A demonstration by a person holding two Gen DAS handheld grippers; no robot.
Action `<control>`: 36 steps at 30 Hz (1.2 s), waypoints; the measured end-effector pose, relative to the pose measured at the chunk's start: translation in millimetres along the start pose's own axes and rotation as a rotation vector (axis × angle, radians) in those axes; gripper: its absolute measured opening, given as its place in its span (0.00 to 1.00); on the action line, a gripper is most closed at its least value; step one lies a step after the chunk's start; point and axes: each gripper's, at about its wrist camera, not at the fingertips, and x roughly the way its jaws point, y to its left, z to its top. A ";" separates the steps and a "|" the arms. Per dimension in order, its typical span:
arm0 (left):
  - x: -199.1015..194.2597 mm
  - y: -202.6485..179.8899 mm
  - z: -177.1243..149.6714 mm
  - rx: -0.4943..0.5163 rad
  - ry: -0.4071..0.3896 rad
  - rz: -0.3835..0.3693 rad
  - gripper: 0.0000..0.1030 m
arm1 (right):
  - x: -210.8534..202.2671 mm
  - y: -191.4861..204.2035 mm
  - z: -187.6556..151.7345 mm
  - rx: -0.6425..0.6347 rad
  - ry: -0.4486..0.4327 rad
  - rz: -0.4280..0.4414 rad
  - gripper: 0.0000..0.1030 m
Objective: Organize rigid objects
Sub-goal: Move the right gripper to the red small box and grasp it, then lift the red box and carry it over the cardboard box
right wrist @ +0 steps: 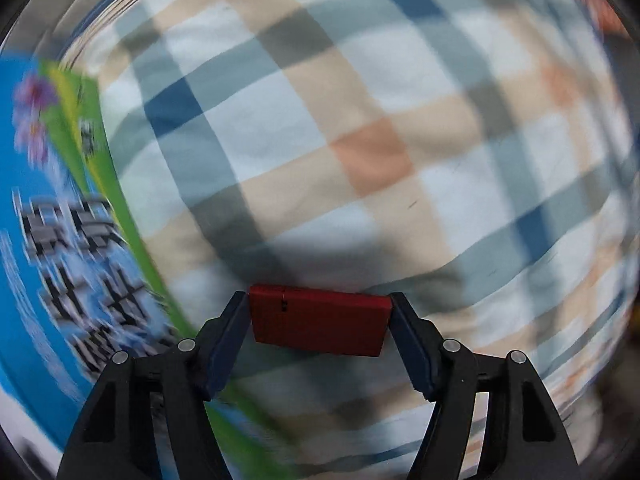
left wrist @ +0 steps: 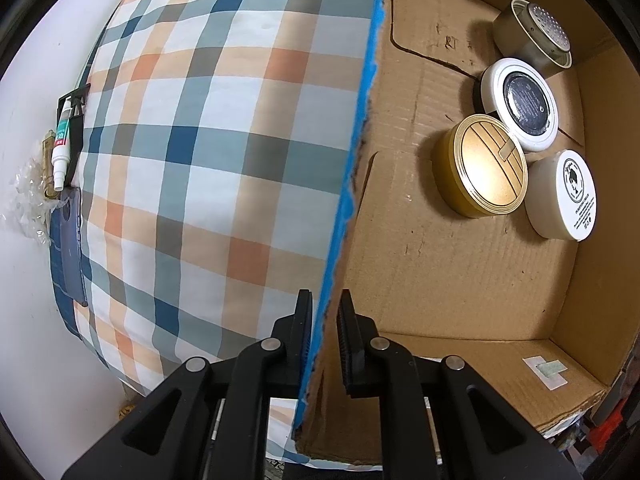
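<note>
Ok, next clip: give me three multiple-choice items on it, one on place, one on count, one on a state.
1. Where are the round tins?
A. inside the cardboard box
B. on the plaid cloth
C. stacked in a pile

2. How many round tins are in the box?
A. two
B. four
C. six

3. What is the left tool doing?
A. hanging free
B. clamping the box wall
C. holding a tin

A: they sit on the box floor. B: silver, white with a dark top, gold, cream. B: its pads close on the blue-edged wall.

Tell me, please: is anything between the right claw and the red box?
Nothing visible. The red box lies on the checked cloth, directly between the right claw fingers, one at each end.
</note>
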 end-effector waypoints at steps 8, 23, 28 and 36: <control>-0.4 -0.6 0.1 0.001 -0.001 0.002 0.10 | -9.2 -7.2 -7.4 0.003 -0.028 0.038 0.73; -2.2 -1.2 -0.4 0.000 -0.004 0.004 0.10 | -26.3 -23.5 -16.0 -0.066 -0.129 -0.008 0.69; -1.5 -1.4 0.5 0.001 -0.002 0.004 0.10 | -88.6 -22.2 -33.2 -0.140 -0.258 0.051 0.69; -1.6 -1.5 0.9 0.002 -0.001 0.002 0.10 | -178.2 22.8 -75.5 -0.271 -0.390 0.191 0.69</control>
